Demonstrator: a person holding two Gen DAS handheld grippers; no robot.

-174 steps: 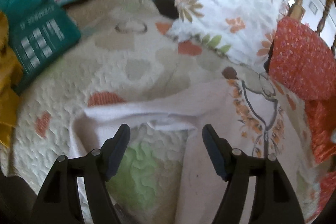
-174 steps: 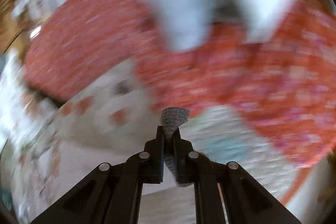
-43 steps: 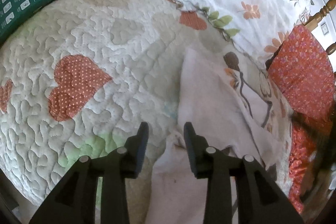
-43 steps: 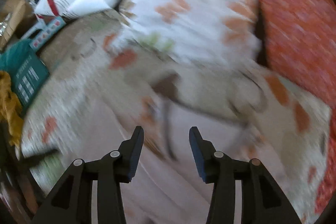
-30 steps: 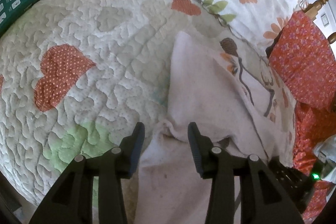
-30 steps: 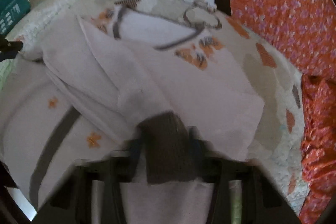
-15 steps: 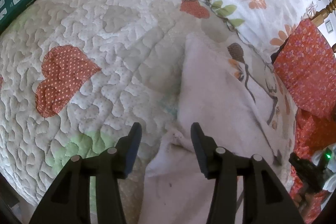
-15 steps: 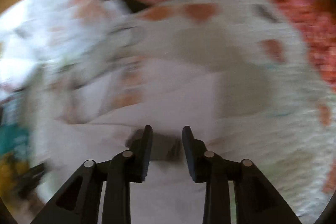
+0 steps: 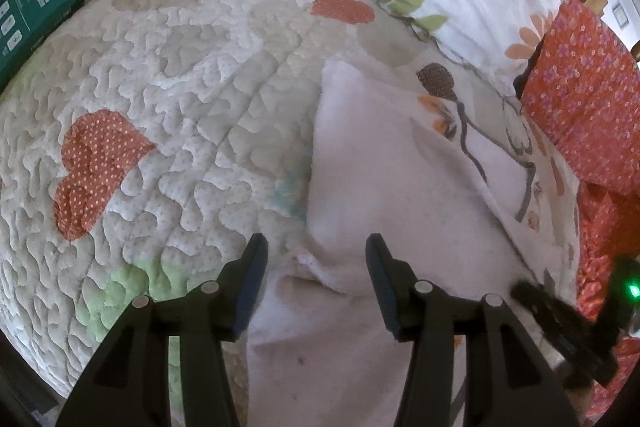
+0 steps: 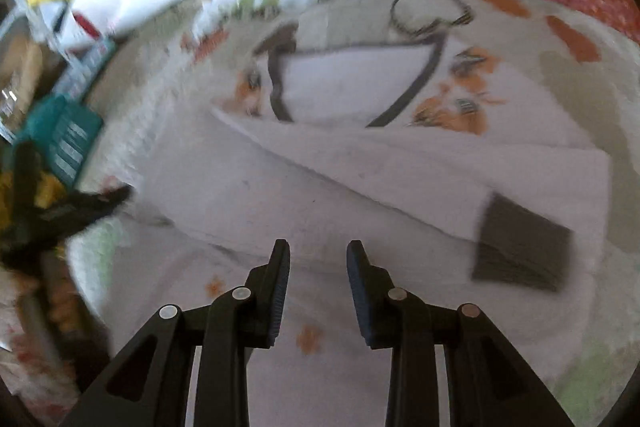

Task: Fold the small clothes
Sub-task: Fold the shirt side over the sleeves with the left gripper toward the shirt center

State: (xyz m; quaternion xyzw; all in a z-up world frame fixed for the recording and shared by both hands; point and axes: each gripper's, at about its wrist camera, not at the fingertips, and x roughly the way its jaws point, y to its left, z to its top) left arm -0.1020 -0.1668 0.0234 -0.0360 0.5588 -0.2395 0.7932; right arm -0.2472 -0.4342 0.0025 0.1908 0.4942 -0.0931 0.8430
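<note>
Hovering with jaws apart and empty, the left gripper (image 9: 316,251) and right gripper (image 10: 318,259), which has just been opening, may drag the pale baby garment (image 9: 380,195) and undo its fold if they close carelessly on the loose near edge.

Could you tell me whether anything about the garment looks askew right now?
Yes. The garment is folded unevenly: its top layer runs diagonally, a dark cuff lies off to one side, and the edge in front of the left gripper is bunched.

No word, brand or number can be read anywhere. The green package (image 9: 34,3) at the quilt's (image 9: 192,115) far left edge bears small white squares and lines of print, too small to make out.
</note>
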